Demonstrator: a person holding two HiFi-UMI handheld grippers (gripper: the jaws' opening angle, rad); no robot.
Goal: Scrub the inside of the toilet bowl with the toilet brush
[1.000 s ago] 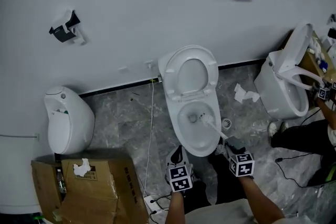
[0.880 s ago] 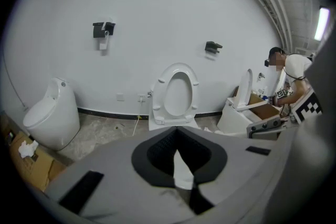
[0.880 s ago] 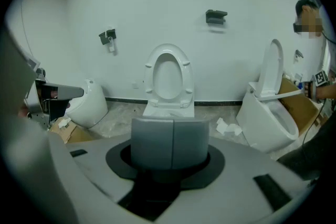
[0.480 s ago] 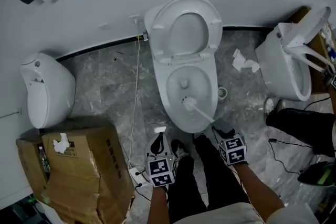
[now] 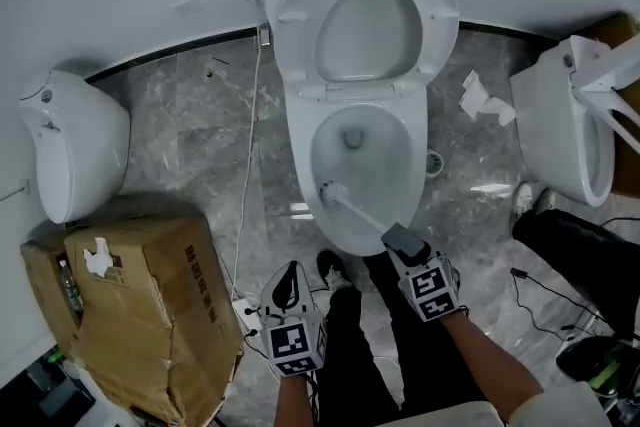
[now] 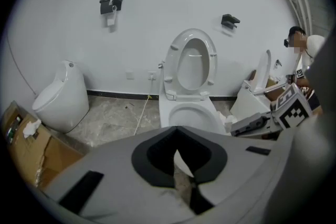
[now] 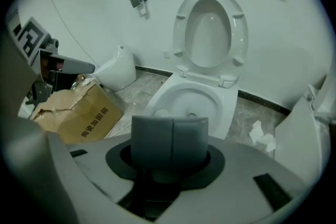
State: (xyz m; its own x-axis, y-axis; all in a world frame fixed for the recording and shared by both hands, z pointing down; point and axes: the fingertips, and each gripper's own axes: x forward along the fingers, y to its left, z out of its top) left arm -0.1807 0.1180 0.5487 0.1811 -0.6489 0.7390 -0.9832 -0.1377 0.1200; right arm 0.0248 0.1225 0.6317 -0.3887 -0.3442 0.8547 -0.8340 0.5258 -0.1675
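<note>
grey marbled floor runs under a white wall. far left of the toilet bowl (image 5: 302, 160) stands a white urinal (image 5: 70, 150), with a torn cardboard box (image 5: 140, 305) nearer the person. just left of the bowl's near rim hangs the left gripper (image 5: 288, 283), jaws pressed together on nothing. inside the bowl, the toilet brush (image 5: 356, 211) has its head against the near-left inner wall. its handle slants out over the near rim into the right gripper (image 5: 402, 241), whose jaws clamp the grey handle end. right of the bowl lie crumpled paper (image 5: 482, 97) and a second toilet (image 5: 560, 140). to scrub well, i'd press the bristles firmly and sweep them round the wall and under the rim, gripping tight so the handle can't twist.
</note>
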